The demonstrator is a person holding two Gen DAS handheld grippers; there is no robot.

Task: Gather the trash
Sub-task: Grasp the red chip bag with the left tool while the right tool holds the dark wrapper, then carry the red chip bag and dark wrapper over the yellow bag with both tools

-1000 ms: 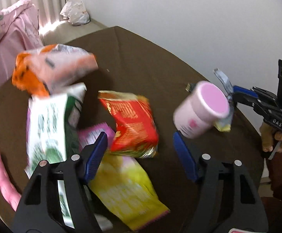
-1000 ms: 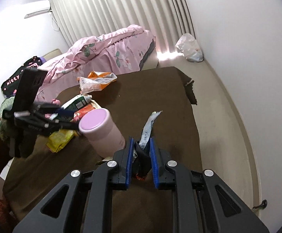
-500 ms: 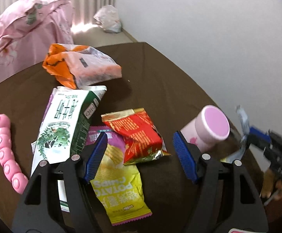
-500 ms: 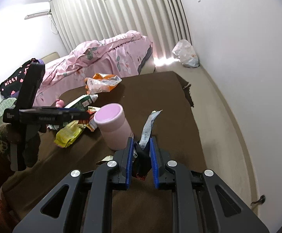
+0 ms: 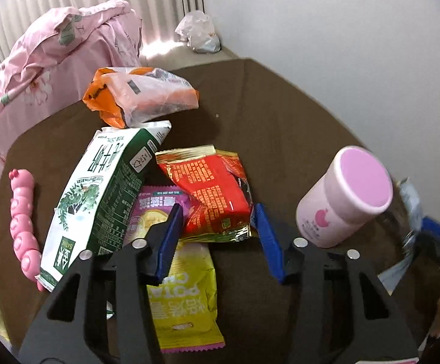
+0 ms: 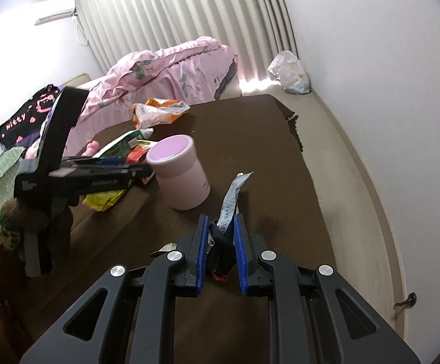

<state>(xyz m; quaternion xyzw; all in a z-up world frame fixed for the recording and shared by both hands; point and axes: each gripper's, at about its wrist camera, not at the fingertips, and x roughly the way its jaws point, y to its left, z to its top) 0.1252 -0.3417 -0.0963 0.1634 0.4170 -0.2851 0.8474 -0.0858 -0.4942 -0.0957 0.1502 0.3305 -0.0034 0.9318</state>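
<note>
My left gripper (image 5: 217, 212) is open and empty, its jaws on either side of a red snack packet (image 5: 211, 191) that lies on a yellow chip bag (image 5: 183, 297). A purple packet (image 5: 153, 209), a green and white carton (image 5: 98, 194) and an orange bag (image 5: 141, 97) lie around them on the brown table (image 5: 268, 112). My right gripper (image 6: 220, 224) is shut on a silver and dark wrapper (image 6: 229, 206), held above the table (image 6: 250, 139). That gripper shows blurred at the right edge of the left wrist view (image 5: 432, 230).
A pink lidded cup (image 5: 344, 200) stands right of my left gripper; it also shows in the right wrist view (image 6: 180, 173). A pink caterpillar toy (image 5: 23, 221) lies at the left. A pink duvet (image 6: 171, 66) lies beyond the table. A white plastic bag (image 6: 289, 72) sits on the floor.
My left gripper has dropped lower and moved forward, so its jaws now flank the red packet. My right gripper still holds the wrapper and has barely moved.
</note>
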